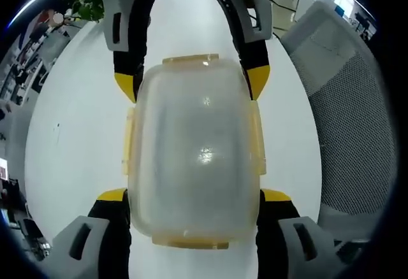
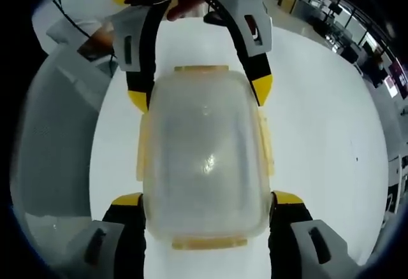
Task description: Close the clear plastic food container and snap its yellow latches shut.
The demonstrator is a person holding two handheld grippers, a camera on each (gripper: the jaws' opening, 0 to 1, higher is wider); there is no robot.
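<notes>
Both claws, left claw (image 1: 194, 196) and right claw (image 2: 207, 199), straddle opposite ends of the box (image 1: 194, 151) wide open, gripping nothing, so uneven squeezing could skid it across the desk (image 1: 76, 139).

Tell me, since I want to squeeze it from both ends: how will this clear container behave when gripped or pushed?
The clear container looks empty, so probably light and prone to sliding on the smooth white table. Its glossy lid suggests slippery plastic. The walls may flex slightly under the jaws.
</notes>
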